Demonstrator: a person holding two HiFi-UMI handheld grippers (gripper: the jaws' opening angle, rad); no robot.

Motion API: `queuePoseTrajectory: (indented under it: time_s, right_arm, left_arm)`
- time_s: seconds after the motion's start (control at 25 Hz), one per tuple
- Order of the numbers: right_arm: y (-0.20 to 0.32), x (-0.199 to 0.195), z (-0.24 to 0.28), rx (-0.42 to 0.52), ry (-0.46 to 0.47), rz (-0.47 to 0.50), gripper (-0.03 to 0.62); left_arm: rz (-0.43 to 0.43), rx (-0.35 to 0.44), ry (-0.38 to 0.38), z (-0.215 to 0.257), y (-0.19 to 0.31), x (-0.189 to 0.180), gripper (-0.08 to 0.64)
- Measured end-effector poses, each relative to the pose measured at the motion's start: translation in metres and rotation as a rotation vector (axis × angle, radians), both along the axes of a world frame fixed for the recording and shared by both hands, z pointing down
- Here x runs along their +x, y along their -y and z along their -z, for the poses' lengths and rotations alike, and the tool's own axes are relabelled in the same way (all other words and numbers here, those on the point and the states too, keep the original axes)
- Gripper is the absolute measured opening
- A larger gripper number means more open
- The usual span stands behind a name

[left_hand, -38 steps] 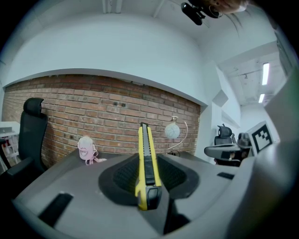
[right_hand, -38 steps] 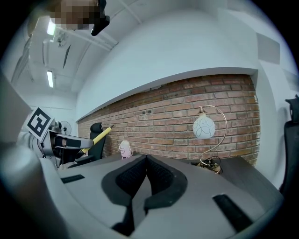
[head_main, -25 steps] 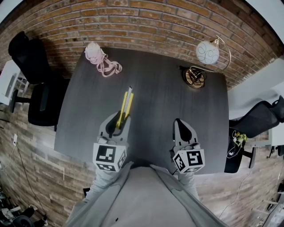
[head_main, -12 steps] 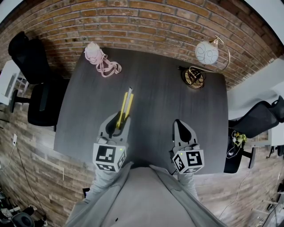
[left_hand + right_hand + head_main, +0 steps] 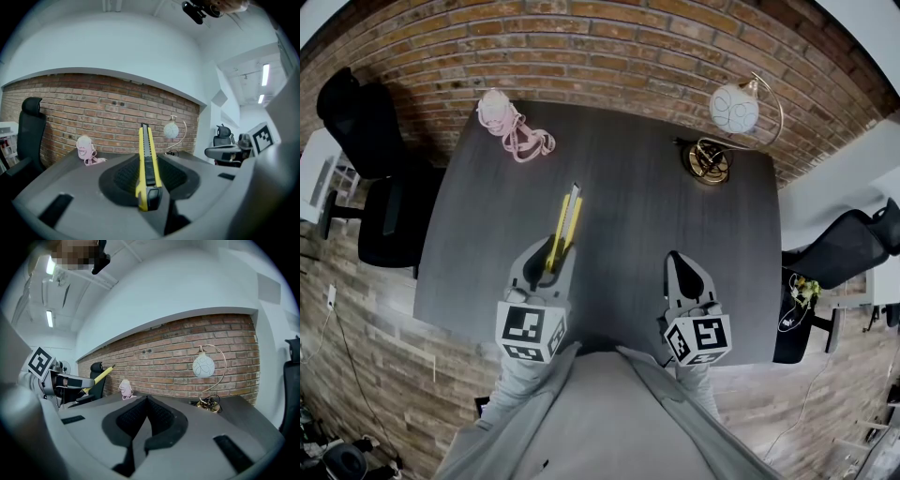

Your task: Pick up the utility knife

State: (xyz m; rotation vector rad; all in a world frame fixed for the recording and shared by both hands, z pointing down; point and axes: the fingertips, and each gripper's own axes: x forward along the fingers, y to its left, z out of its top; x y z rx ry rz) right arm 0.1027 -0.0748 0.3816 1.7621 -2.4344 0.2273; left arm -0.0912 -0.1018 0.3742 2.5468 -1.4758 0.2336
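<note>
The yellow and black utility knife (image 5: 563, 225) is clamped between the jaws of my left gripper (image 5: 548, 255) and sticks out forward over the dark table (image 5: 656, 216). In the left gripper view the knife (image 5: 146, 168) stands on edge between the black pads, pointing toward the brick wall. My right gripper (image 5: 682, 270) hovers over the table's near right part with its jaws shut together and nothing between them; its pads (image 5: 149, 417) meet in the right gripper view. From there the left gripper (image 5: 70, 381) with the knife (image 5: 101, 374) shows at the left.
A pink object with a cord (image 5: 514, 125) lies at the table's far left corner. A globe lamp on a brass base (image 5: 722, 131) stands at the far right. Black office chairs (image 5: 366, 159) stand to the left and the right (image 5: 848, 248) of the table, a brick wall behind.
</note>
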Motion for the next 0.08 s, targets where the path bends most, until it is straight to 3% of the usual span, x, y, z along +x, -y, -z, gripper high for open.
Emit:
queuePoseTrajectory:
  time_s: [0.08]
  right_arm:
    - [-0.0012, 0.0002, 0.0003, 0.000, 0.002, -0.002, 0.017]
  left_arm:
    - [-0.002, -0.001, 0.000, -0.0002, -0.0010, 0.0001, 0.130]
